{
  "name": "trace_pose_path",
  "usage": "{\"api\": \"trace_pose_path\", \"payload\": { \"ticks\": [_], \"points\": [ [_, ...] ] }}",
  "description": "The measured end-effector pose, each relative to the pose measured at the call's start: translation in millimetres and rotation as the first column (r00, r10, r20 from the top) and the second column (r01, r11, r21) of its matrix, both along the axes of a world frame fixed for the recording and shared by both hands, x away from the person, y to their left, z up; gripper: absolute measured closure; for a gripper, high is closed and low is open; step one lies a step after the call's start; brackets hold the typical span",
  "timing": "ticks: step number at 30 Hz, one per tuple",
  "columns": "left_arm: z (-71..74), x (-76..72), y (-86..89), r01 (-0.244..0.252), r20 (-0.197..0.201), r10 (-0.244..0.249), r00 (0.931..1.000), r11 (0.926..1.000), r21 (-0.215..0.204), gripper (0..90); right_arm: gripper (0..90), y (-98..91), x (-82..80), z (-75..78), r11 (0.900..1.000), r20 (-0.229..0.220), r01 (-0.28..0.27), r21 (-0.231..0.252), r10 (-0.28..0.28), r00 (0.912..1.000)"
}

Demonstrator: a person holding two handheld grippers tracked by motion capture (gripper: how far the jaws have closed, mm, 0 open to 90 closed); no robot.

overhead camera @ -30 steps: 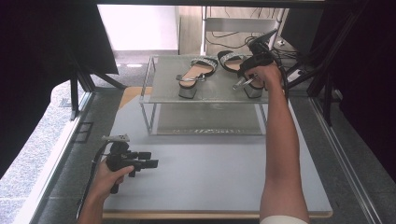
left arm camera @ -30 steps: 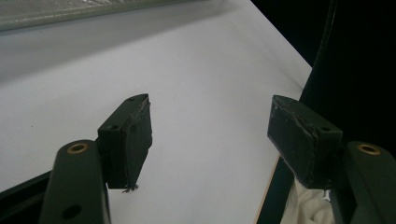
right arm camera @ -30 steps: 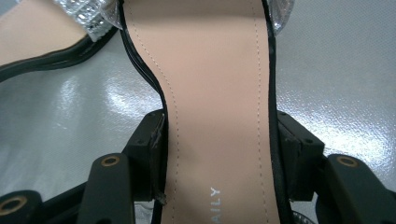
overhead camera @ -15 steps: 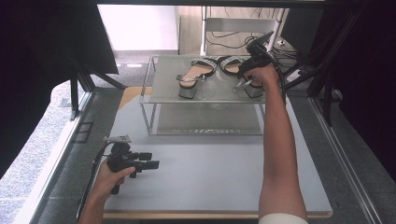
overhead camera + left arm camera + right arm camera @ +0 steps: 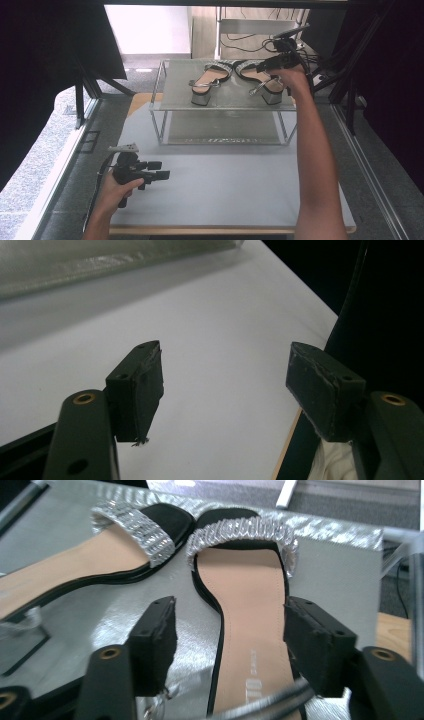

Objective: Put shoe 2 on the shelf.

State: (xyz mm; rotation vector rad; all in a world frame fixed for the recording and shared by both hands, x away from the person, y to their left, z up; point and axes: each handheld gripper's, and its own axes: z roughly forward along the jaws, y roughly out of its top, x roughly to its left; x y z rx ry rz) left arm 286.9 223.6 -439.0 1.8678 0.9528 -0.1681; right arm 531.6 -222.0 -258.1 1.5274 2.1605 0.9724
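Note:
Two black sandals with silver straps stand side by side on top of a low rack's shelf (image 5: 175, 95). They are the left sandal (image 5: 207, 80) and the right sandal (image 5: 260, 80). My right gripper (image 5: 270, 64) hovers open over the right sandal. In the right gripper view its jaws (image 5: 230, 630) stand on either side of that sandal's tan footbed (image 5: 245, 595) without pressing on it, and the other sandal (image 5: 100, 555) lies to the left. My left gripper (image 5: 160, 169) is open and holds nothing, low over the white mat (image 5: 215, 330) at the front left.
The rack has thin metal legs (image 5: 160, 125) and a lower shelf (image 5: 225, 127), and it stands at the back of the mat (image 5: 225, 190). Dark frame posts (image 5: 350, 100) and cables (image 5: 250, 40) crowd the back right. A loose ankle strap (image 5: 270, 702) crosses under my right jaws.
My right hand has lifted up and back from the right sandal's heel end. The sandals stay on the shelf. My left hand has stayed put.

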Motion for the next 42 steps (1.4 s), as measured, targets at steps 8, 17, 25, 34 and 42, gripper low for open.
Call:
{"api": "trace_pose_path", "payload": {
  "ticks": [8, 17, 25, 34, 42],
  "points": [
    [25.9, 6.4, -1.8, -0.031, 0.051, 0.03, 0.9983, 0.9992, 0.025, 34.2, 58.9, -24.8, -41.6, 6.9, 0.9985, 0.05, -0.048, 0.025, 0.046, 0.9977],
    [69.0, 31.7, -16.8, -0.121, 0.136, 0.113, 0.9842, 0.9912, 0.054, 40.5, 72.4, -62.9, -79.0, -6.1, 0.9987, 0.116, -0.041, 0.029, 0.037, 0.9925],
    [96.9, 76.7, -36.4, -0.176, 0.16, 0.158, 0.9744, 0.9787, 0.106, 56.6, 80.9, -79.4, -78.8, -34.0, 0.9996, 0.092, -0.018, 0.02, 0.016, 0.9956],
    [111.9, 133.3, -48.2, -0.28, 0.149, 0.261, 0.9539, 0.9512, 0.129, 77.9, 85.2, -78.7, -71.4, -52.9, 1.0, 0.104, -0.004, 0.003, 0.004, 0.9946],
    [103.7, 168.2, -69.8, -0.297, 0.111, 0.28, 0.9535, 0.937, 0.184, 78.2, 85.4, -66.2, -68.7, -61.4, 0.9998, 0.117, -0.009, -0.02, 0.012, 0.9931]
  ]
}}
